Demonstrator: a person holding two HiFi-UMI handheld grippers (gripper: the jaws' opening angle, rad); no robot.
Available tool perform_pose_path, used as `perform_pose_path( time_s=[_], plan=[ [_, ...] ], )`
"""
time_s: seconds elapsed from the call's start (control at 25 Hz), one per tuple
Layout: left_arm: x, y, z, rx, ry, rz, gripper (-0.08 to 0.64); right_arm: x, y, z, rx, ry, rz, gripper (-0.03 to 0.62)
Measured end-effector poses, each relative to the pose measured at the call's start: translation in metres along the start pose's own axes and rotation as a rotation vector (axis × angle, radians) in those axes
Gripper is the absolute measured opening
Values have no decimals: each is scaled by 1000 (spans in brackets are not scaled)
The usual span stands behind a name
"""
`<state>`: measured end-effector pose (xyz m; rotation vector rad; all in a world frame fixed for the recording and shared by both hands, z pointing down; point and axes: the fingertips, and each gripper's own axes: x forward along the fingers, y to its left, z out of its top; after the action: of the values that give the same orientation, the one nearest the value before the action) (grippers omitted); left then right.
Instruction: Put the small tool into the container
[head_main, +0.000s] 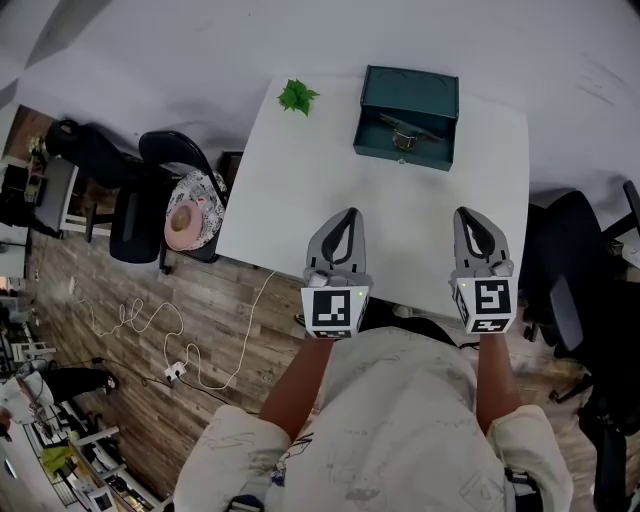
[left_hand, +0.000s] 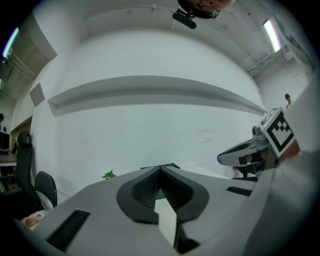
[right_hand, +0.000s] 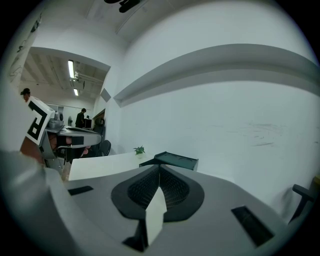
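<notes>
An open teal container (head_main: 407, 117) stands at the far side of the white table (head_main: 300, 200). A small metal tool (head_main: 403, 134) lies inside it. My left gripper (head_main: 350, 214) and right gripper (head_main: 466, 214) hover side by side over the table's near edge, well short of the container. Both point toward it. Each is shut with nothing between its jaws, as the left gripper view (left_hand: 161, 168) and the right gripper view (right_hand: 159, 166) show. In the right gripper view the container (right_hand: 176, 160) sits just past the jaw tips.
A small green plant (head_main: 297, 96) sits at the table's far left corner. Black office chairs (head_main: 150, 195) with a pink hat (head_main: 184, 224) stand left of the table, another chair (head_main: 585, 275) to the right. A white cable (head_main: 190, 350) trails on the wooden floor.
</notes>
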<state>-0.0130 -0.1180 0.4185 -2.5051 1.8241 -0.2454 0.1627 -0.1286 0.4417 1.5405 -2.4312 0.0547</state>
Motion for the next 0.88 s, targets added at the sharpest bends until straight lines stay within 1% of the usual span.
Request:
perform_pose_path(
  time_s=[0.36,0.88],
  plan=[
    [-5,-3,-1,1,0,-4,6,-4,5,-2,-14,3,5,15],
    [-9,-1,-2,-2,1,-3,6,-8,8,-4,-17,13,-12,15]
  ],
)
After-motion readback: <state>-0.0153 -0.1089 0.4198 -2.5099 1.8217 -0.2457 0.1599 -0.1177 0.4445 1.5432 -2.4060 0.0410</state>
